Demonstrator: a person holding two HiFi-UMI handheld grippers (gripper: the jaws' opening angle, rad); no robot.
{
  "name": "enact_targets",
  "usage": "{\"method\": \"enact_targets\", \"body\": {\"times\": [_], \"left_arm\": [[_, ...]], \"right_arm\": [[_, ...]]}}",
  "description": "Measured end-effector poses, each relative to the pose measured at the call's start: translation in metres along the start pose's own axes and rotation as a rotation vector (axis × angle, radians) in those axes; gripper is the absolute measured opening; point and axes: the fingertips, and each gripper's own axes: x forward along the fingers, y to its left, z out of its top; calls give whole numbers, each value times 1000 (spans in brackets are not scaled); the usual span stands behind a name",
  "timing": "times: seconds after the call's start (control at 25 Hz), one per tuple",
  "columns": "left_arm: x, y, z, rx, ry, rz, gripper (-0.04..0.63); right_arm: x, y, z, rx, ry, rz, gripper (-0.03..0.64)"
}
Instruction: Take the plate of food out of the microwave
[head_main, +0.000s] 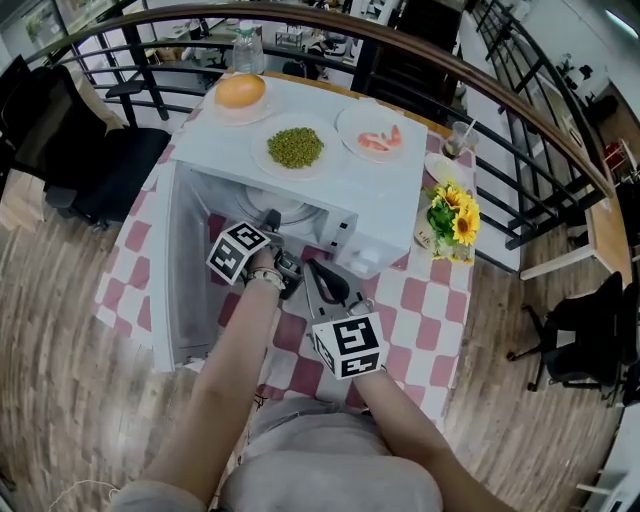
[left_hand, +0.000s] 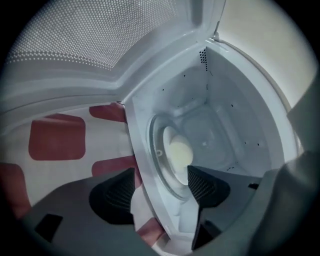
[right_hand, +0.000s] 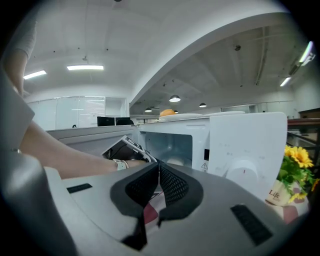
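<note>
Vase (right_hand: 278, 193) lettered "Life", plate (left_hand: 178, 154) in microwave (left_hand: 227, 117)

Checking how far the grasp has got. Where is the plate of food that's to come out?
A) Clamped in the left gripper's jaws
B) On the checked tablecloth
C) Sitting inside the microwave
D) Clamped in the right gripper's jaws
C: the left gripper view shows the plate of food sitting inside the microwave, with the left gripper jaws apart in front of it.
</note>
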Motion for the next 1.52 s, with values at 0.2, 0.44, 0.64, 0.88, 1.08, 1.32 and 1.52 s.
{"method": "enact_targets", "body": {"times": [0.2, 0.44, 0.64, 0.88, 1.08, 1.32, 1.52], "left_arm": [[12, 13, 0, -35, 29, 95, 315], [24, 12, 2, -59, 39, 110, 325], [34, 7, 6, -72, 52, 120, 336], [39, 12, 3, -60, 87, 164, 338], [36, 14, 1, -91, 95, 156, 337], [32, 15, -2, -101, 106, 137, 325], [28, 12, -3, -98, 113, 116, 273]], "right_arm": [[5, -4, -9, 12, 24, -1, 26], [11, -8, -19, 21, 53, -6, 26], [15, -9, -27, 27, 74, -8, 26], [16, -10, -30, 29, 85, -14, 26], [14, -13, -32, 34, 93, -27, 26], [13, -8, -32, 27, 97, -18, 26], [12, -7, -31, 21, 96, -20, 26]]}}
